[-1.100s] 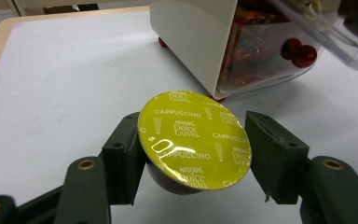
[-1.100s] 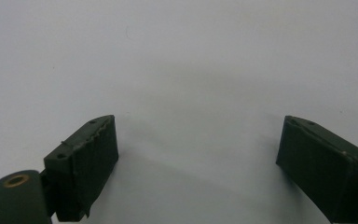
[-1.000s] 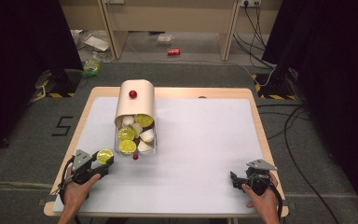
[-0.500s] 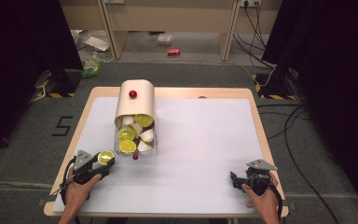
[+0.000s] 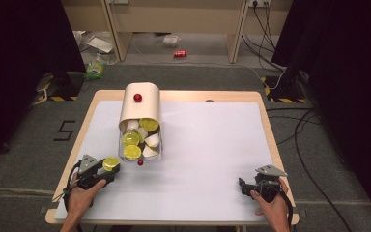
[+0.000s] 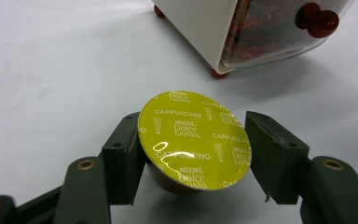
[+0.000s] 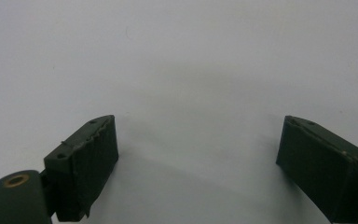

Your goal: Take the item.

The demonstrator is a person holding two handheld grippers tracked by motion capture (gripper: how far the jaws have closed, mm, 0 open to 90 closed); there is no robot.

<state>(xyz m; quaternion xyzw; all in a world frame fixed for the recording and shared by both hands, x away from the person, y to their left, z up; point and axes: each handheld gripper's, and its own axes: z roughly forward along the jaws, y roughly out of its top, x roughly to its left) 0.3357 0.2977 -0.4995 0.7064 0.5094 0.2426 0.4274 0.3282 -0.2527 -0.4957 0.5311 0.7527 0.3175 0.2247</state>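
Near the table's front left edge, the left gripper (image 5: 107,166) holds a yellow capsule (image 6: 194,139) between its jaws, foil lid up, just beside the dispenser (image 5: 140,116). The right gripper (image 7: 196,154) rests wide open, well apart, over bare white mat (image 7: 191,60).

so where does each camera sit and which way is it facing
High view: above the person's table edge, looking forward and down at the capsule dispenser; both forearms, left gripper and right gripper show.
Left gripper view: rides that gripper, looking along its jaws at the yellow cappuccino capsule between them.
Right gripper view: looks along its wide-apart jaws at the white table mat.
The high and left gripper views share the capsule and dispenser.
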